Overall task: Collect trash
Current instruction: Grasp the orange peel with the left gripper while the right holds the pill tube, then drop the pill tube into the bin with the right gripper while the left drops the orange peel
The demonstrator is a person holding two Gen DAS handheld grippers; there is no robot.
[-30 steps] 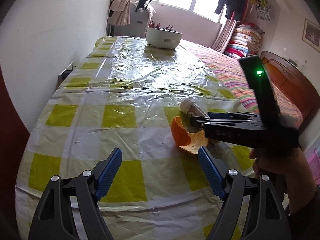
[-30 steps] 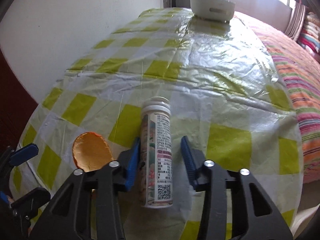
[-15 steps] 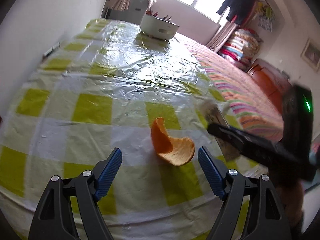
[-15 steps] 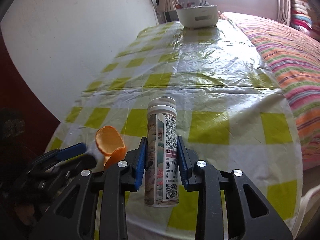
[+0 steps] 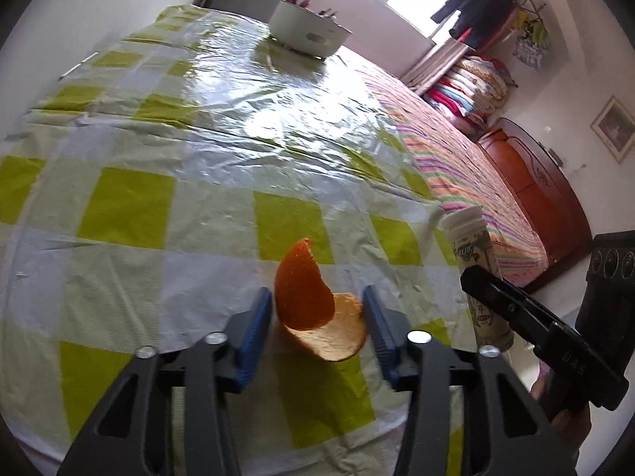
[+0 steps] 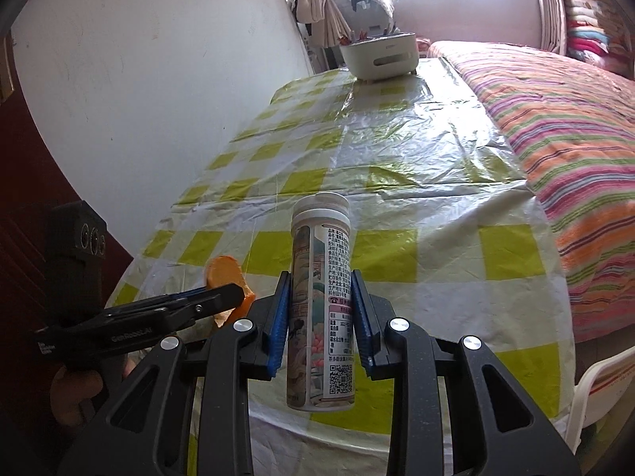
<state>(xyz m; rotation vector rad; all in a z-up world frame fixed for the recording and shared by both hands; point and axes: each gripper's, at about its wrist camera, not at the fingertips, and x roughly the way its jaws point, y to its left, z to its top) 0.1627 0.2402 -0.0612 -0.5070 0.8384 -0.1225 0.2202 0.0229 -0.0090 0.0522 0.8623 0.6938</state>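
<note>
A curled orange peel (image 5: 313,309) lies on the yellow-checked table (image 5: 198,127) near its front edge. My left gripper (image 5: 317,317) is open, its blue pads on either side of the peel with gaps showing. My right gripper (image 6: 319,317) is shut on a white tablet tube (image 6: 321,301) with a printed label and holds it upright above the table. The tube also shows in the left wrist view (image 5: 476,273), right of the peel. The peel shows in the right wrist view (image 6: 228,277), partly hidden by the left gripper.
A white bin (image 5: 307,31) with trash in it stands at the table's far end, also in the right wrist view (image 6: 381,57). A bed with a striped cover (image 6: 563,127) runs along the table's right side. A white wall (image 6: 158,79) borders the left.
My left gripper moved forward and narrowed around the orange peel. My right gripper closed on the tube and lifted it upright off the table.
</note>
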